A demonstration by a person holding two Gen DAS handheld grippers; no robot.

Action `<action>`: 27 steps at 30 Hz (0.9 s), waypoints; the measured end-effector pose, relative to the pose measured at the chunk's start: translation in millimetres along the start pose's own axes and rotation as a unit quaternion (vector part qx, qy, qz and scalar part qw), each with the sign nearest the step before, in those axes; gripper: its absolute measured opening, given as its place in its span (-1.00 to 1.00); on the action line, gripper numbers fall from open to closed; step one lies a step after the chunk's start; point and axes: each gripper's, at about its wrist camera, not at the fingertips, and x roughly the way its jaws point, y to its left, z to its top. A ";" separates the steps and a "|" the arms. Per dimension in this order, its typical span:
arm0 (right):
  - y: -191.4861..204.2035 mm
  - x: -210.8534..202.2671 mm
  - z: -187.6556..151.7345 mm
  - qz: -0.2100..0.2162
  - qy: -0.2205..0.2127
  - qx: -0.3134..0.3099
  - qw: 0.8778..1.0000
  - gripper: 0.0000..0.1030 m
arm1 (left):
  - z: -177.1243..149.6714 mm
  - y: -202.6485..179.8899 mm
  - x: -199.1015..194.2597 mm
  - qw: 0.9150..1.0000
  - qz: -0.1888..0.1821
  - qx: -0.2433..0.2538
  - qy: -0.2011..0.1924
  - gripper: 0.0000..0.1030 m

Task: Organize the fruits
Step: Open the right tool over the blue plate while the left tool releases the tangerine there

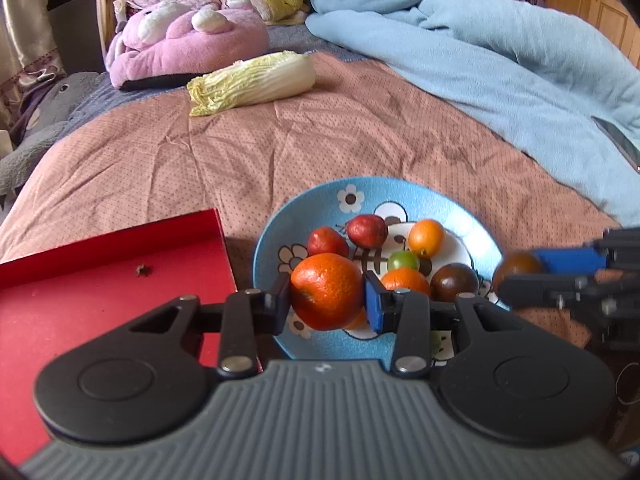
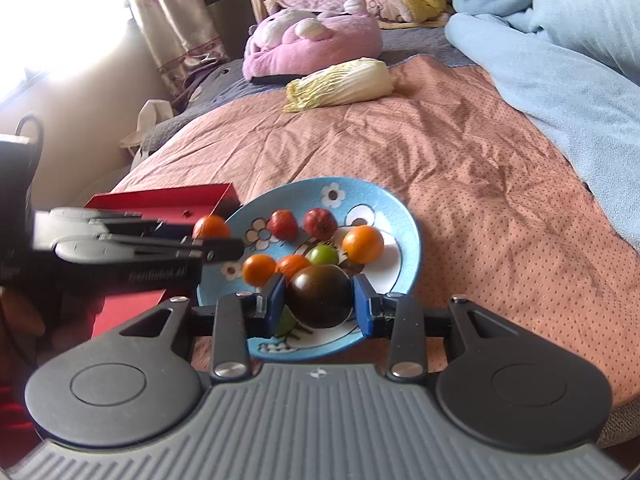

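Left gripper (image 1: 327, 294) was clamped on an orange tangerine (image 1: 326, 290), right gripper (image 2: 320, 298) on a dark plum (image 2: 319, 295), both held over the near edge of the blue plate (image 1: 362, 190). Red tray (image 1: 100, 280) sat just beside the plate's left edge. Risks: round fruit slipping from the pads onto the bedspread (image 1: 200, 160) and rolling; the two grippers colliding, being close.

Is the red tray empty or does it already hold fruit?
No fruit shows in it. The red tray holds only a small dark speck; its near part is hidden behind the tool.
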 end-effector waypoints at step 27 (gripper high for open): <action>33.0 50.7 60.3 -0.019 -0.026 0.005 0.999 0.87 | -14.9 -12.7 -37.8 0.999 -0.010 0.041 -0.026 0.60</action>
